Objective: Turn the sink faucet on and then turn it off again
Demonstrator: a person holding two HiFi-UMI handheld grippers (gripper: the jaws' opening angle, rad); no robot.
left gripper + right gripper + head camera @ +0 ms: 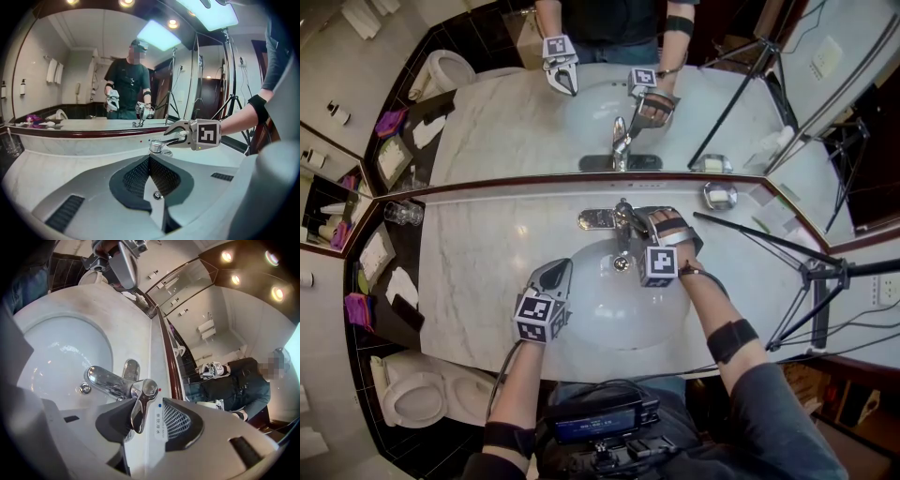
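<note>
The chrome faucet [622, 223] stands at the back of the white sink basin [609, 305], and no water shows at its spout [104, 379]. My right gripper [651, 221] reaches in from the right. Its jaws straddle the lever handle [139, 405]; the left pad lies against the lever, and a strip of counter shows between the lever and the right pad. From the left gripper view, the right gripper [180, 136] sits just over the faucet [158, 146]. My left gripper [557, 273] hovers over the basin's left rim, shut and empty [150, 165].
A mirror runs along the back of the marble counter [487, 272]. A small metal dish [720, 195] sits at the back right, and drinking glasses [403, 213] at the back left. A tripod [811, 274] stands to the right, and a toilet [417, 394] at the lower left.
</note>
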